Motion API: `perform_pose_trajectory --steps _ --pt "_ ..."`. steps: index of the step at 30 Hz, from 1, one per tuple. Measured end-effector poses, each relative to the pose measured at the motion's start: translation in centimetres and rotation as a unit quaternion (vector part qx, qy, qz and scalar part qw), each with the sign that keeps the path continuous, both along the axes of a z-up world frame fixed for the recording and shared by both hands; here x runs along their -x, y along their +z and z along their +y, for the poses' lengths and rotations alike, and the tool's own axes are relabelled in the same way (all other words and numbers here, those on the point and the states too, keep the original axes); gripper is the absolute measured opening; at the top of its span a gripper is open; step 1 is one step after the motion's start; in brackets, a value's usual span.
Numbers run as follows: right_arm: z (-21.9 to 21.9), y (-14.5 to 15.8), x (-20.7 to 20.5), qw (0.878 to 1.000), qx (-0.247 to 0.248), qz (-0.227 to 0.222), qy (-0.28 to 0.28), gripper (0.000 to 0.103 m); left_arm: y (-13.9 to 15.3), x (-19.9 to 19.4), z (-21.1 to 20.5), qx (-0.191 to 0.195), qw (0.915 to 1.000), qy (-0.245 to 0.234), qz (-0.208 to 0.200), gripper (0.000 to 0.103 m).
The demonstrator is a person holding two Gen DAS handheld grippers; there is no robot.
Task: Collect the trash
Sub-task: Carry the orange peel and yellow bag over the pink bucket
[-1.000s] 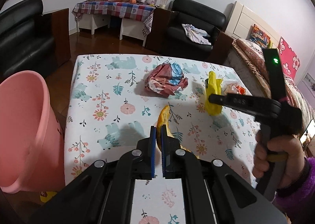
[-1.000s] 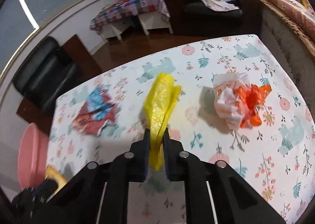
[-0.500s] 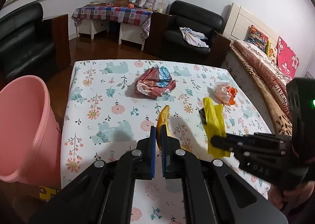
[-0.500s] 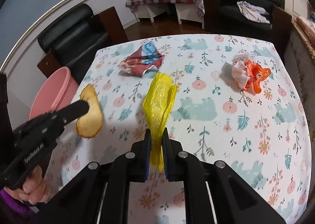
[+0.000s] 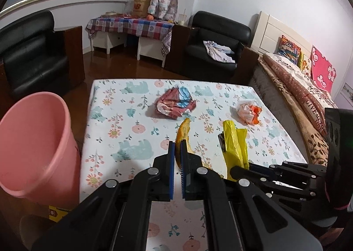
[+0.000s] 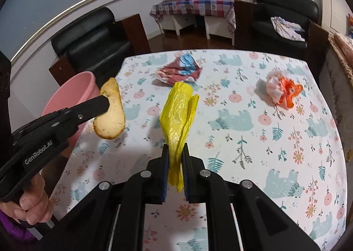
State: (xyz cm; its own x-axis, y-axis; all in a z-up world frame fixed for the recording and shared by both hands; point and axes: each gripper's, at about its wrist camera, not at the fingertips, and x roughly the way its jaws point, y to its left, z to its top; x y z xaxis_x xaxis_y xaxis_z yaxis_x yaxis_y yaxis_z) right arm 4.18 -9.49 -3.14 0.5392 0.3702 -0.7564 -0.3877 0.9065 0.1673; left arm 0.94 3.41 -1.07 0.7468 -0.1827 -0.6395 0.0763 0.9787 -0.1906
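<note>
**A:** Trash in both grippers, then?

**B:** Yes. Left gripper (image 5: 176, 147) pinched almost fully closed on a tan scrap (image 6: 110, 114), caught by one edge. Looks like peel or crust; cannot tell which. Hangs clear of the table (image 5: 123, 123), near the edge closest to the pink bin (image 5: 33, 140).

**A:** And on the right?

**B:** Right gripper (image 6: 175, 151) squeezed just as tight on a yellow plastic bag (image 6: 178, 114). Grips the crumpled lower part, with the rest standing up loose ahead of the blue pads. Held above the tablecloth too, towards the middle.

**A:** Why lifted rather than dragged?

**B:** Probably to carry both pieces over the bin's rim in one trip. Keeps the patterned cloth from bunching as well. Thin, light stuff, hence the narrow pinch.

**A:** Why the bin beside the table and not on it?

**B:** Stands on the floor just off the left edge, mouth open and tilted towards the view. Seems placed for a short reach from the table.

**A:** Anything left lying?

**B:** Two pieces. Red-and-blue wrapper (image 5: 175, 104) towards the far side, white-and-orange bag (image 5: 247, 112) off to the right, well apart from each other. Untouched, both resting on the cloth.

**A:** Risks?

**B:** Bag slipping from so small a bite, perhaps. Also the two tools crowding each other above the bin.
</note>
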Motion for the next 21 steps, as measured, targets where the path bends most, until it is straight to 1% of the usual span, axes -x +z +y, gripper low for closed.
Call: perform_pose_trajectory --steps 6,10,16,21 --pt "2.4 1.1 0.2 0.999 -0.008 -0.015 0.028 0.011 1.4 0.9 2.2 -0.013 0.9992 0.027 -0.028 0.004" --pt "5.4 2.3 -0.2 0.998 -0.022 -0.018 0.063 0.011 2.5 1.6 5.3 -0.018 0.9968 0.064 -0.045 0.004" --pt "10.5 3.8 -0.8 0.992 -0.045 -0.025 0.116 0.011 3.6 2.9 10.4 -0.035 0.989 0.13 -0.061 0.004" --pt "14.7 4.0 -1.6 0.987 -0.053 -0.013 0.154 0.011 3.4 3.6 14.4 -0.038 0.982 0.176 -0.056 0.004"
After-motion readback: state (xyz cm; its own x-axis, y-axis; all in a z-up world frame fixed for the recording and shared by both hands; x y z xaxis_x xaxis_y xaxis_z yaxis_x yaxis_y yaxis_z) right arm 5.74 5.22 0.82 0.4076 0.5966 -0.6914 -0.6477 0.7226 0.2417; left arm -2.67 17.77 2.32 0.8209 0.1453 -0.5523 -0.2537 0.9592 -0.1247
